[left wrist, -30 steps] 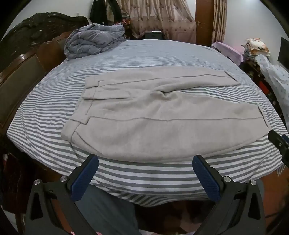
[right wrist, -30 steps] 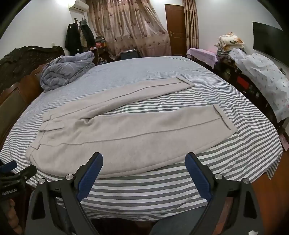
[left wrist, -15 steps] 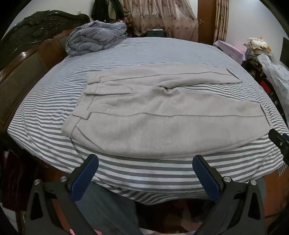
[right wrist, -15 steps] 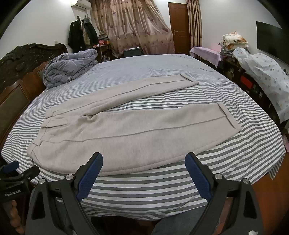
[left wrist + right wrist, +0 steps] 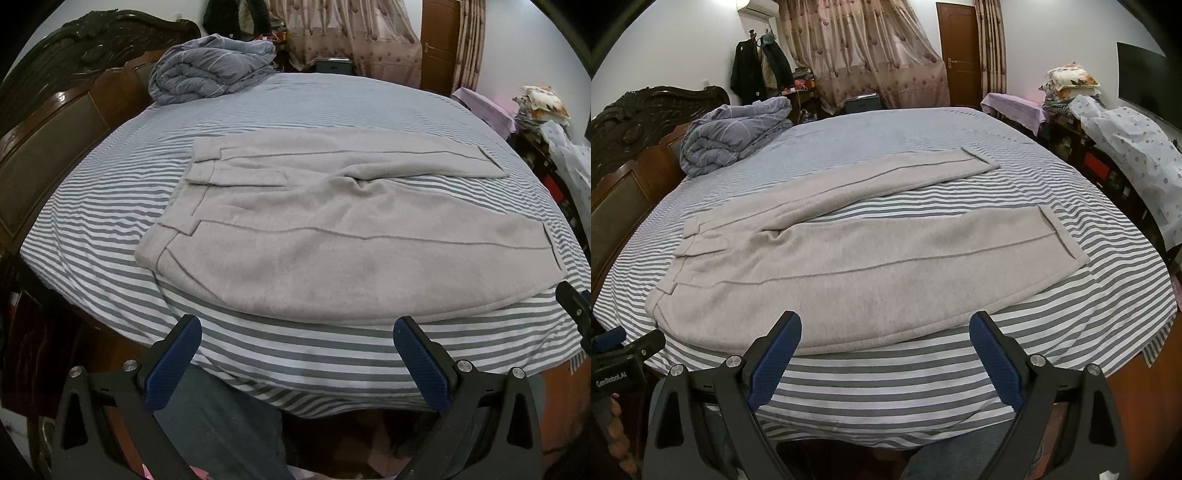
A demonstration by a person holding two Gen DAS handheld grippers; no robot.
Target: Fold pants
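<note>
Left wrist view: our left gripper (image 5: 297,352) and right gripper (image 5: 885,349) gape empty, as a second ago; nothing has changed. Pants (image 5: 849,258) lie flat on the bed (image 5: 886,387), at twelve o'clock of both, legs splayed, folding unstarted.

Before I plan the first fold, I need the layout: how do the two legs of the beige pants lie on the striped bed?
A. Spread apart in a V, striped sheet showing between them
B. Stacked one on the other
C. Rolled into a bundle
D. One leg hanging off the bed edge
A: the pants lie flat, their legs parting toward the cuffs with striped sheet visible between.
</note>
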